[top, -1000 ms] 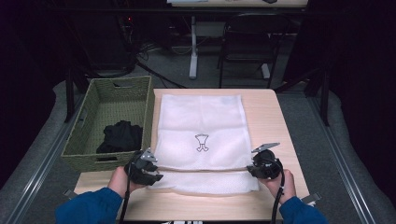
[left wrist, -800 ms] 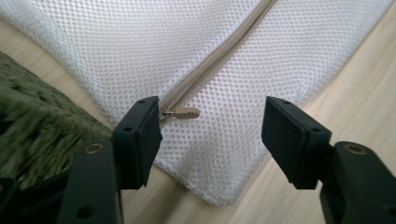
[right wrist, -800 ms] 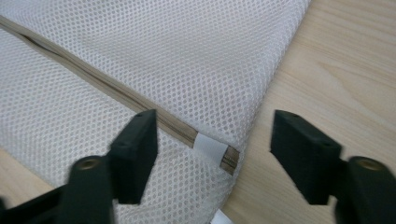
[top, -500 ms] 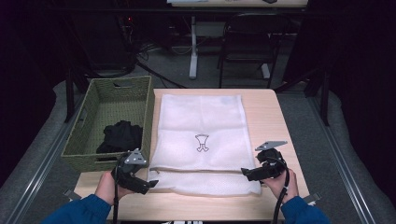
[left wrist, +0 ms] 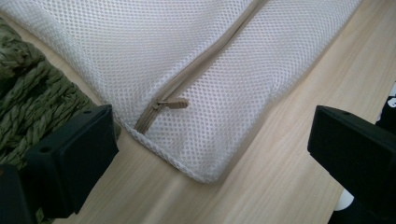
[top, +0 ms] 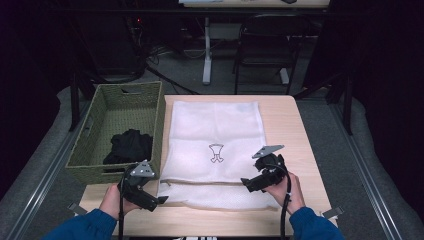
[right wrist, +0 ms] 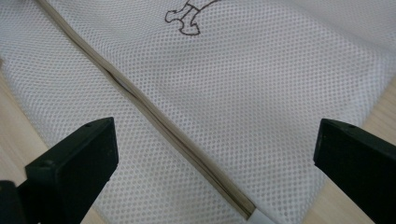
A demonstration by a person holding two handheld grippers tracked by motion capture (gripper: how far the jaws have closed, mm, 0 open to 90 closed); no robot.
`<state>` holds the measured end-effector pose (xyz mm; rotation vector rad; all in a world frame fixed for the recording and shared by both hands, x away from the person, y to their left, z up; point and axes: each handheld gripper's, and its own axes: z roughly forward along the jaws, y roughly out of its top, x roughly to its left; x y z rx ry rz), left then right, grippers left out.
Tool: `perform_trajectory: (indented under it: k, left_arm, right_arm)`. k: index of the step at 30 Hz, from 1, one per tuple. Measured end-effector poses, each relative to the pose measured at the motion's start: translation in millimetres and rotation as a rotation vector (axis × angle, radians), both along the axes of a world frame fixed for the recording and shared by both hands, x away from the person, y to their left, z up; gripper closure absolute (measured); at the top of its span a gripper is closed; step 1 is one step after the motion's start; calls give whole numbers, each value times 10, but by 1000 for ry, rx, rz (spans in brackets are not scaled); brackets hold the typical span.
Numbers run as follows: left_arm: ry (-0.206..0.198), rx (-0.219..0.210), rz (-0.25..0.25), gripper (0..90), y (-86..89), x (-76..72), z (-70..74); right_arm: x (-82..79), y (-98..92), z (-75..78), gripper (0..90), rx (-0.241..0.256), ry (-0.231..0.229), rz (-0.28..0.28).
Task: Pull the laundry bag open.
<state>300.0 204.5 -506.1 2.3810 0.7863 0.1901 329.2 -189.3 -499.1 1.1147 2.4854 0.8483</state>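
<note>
Between the wide-spread jaws of the left gripper (top: 161, 199): lying flat on the bench (top: 295, 125), the near left corner of the white mesh bag (top: 215, 130), zipper pull (left wrist: 172, 103) just ahead, bare wood nearer and rightward. Crowding the left jaw, the green woven basket (top: 90, 130). Gaping equally wide, the right gripper (top: 243, 182), hovering over the beige zipper (right wrist: 154, 114), bag edge beyond its right jaw.

No readable text, labels or numbers anywhere.
</note>
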Motion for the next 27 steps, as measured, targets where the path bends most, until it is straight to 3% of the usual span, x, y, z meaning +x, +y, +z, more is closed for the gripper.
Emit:
perform_trajectory:
  k: [12,27]
  left_arm:
    - [-16,5,-10,0,-44,37,-15]
    - [-21,4,-17,0,-46,37,-9]
  right_arm:
    - [211,471,-106,51,-49,1,97]
    - [420,761,-371,169,-102,27,144]
